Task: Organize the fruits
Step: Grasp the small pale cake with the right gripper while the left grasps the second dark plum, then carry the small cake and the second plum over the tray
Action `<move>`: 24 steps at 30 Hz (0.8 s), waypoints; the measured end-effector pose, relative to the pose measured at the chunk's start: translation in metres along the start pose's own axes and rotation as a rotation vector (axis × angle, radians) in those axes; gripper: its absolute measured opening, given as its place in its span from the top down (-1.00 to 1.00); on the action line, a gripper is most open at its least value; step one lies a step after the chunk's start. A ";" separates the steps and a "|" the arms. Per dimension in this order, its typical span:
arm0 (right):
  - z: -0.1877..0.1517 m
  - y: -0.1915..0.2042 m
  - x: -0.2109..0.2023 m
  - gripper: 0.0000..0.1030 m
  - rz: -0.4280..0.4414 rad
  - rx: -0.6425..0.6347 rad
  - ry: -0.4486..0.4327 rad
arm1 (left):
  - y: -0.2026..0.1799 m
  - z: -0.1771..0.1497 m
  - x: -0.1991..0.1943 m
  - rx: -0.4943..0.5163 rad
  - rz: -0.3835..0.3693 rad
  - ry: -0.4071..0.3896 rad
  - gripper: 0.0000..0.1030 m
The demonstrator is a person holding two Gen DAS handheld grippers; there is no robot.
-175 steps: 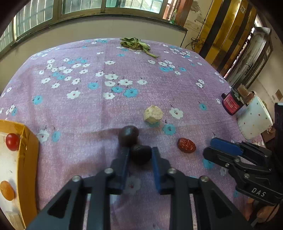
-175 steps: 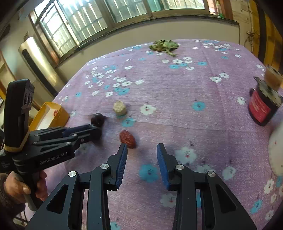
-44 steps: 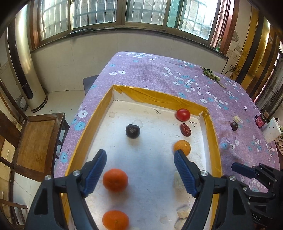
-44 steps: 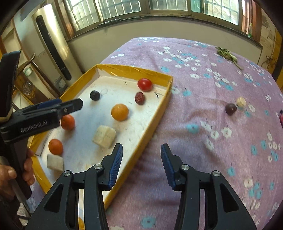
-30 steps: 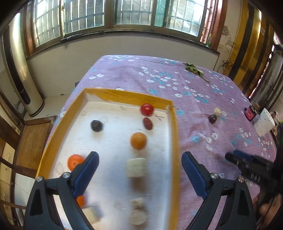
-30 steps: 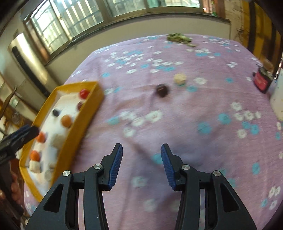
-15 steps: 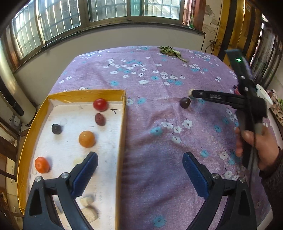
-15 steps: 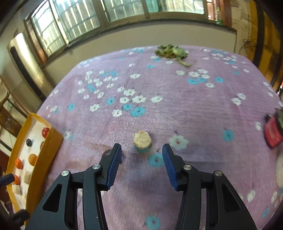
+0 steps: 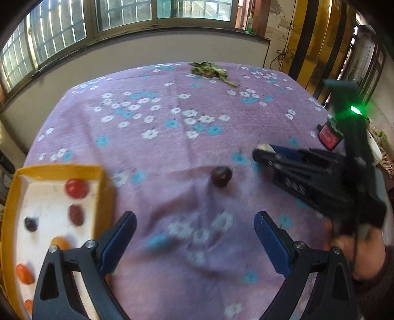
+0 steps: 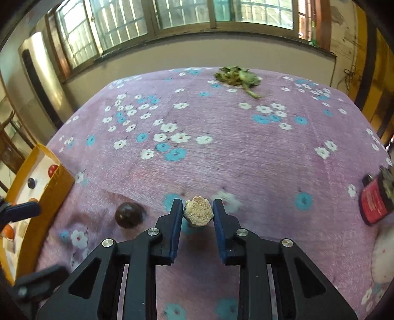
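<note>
Your right gripper [image 10: 198, 213] is clamped on the beige hex chunk [image 10: 198, 211], pads on both sides, chunk still on the purple cloth [image 10: 221, 152]. Dark round fruit [image 10: 129, 214] lies just left of it. Your left gripper [image 9: 194, 240] gapes wide w/ nothing in it; yellow tray [image 9: 59, 169] sits far left

This is a lived-in room of a home. A purple flowered cloth [image 10: 221, 152] covers the tabletop, barred windows [image 10: 187, 14] run along the far wall, and a tall standing air conditioner [image 10: 41, 81] fills the corner. A wooden chair [image 10: 9, 147] sits at the left edge, and striped yellow curtains [image 9: 312, 44] hang at the right.
</note>
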State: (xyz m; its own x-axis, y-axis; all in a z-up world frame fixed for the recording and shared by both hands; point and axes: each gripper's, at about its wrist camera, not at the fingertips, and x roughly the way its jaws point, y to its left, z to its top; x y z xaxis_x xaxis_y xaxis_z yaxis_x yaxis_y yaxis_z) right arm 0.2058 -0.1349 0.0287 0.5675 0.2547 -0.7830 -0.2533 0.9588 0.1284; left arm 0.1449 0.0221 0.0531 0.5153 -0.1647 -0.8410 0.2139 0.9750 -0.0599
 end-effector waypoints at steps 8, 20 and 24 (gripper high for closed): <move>-0.015 -0.024 -0.021 0.52 0.018 0.048 -0.002 | -0.024 0.024 0.054 0.026 -0.038 0.018 -0.17; -0.044 -0.015 -0.052 0.52 0.022 0.057 -0.026 | -0.015 -0.001 0.024 0.017 -0.110 -0.024 0.46; -0.058 -0.008 -0.068 0.52 0.018 0.044 -0.038 | -0.016 -0.024 -0.001 0.028 -0.113 -0.028 0.46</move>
State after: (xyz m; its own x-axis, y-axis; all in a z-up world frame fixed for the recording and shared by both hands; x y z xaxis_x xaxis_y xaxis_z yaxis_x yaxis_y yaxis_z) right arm 0.1241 -0.1668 0.0459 0.5931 0.2754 -0.7566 -0.2295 0.9585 0.1690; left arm 0.1216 0.0101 0.0419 0.5096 -0.2783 -0.8141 0.2950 0.9454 -0.1385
